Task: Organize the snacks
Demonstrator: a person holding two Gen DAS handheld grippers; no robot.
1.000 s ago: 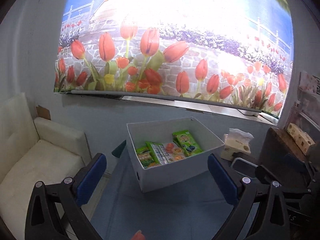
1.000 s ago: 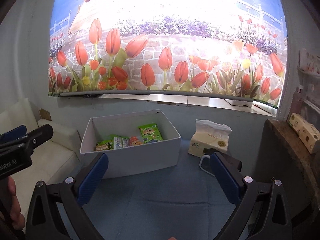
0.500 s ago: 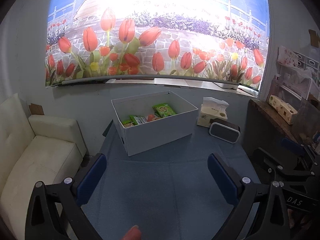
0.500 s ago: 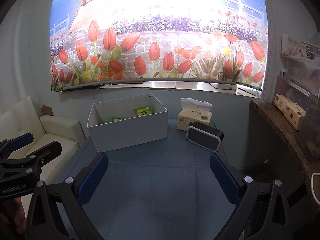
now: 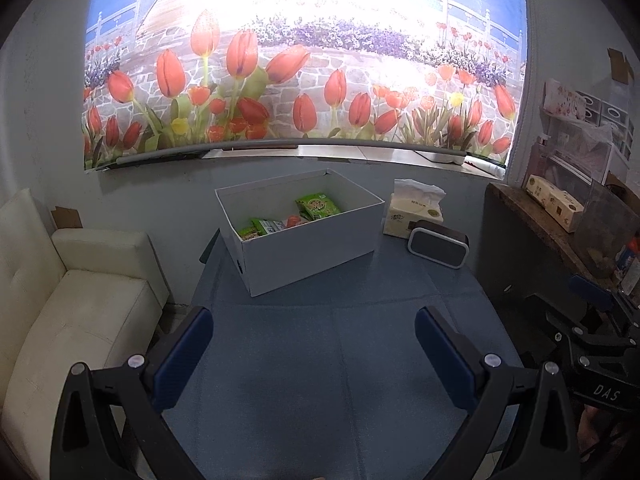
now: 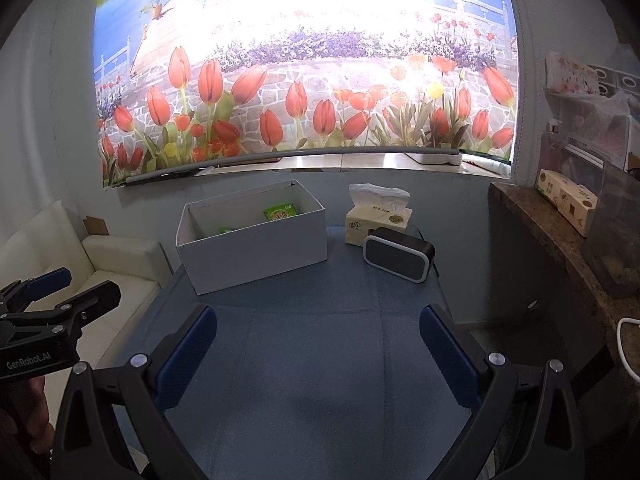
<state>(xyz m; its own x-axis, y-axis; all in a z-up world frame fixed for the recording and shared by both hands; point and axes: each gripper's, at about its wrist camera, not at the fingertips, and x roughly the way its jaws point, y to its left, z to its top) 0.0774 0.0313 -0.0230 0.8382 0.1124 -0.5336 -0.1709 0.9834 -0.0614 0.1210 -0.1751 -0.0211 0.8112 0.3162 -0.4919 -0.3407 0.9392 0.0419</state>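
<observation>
Box (image 6: 256, 252) wall hides most snack packets (image 5: 318, 206); both claws empty.

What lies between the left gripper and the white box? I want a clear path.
Only bare blue tablecloth lies between the open left gripper and the white box, as the left wrist view shows.

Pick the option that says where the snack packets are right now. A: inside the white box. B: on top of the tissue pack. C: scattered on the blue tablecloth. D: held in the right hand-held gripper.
A: the green snack packets lie inside the open white box, and both wrist views show only bare blue cloth between the open fingers.
</observation>
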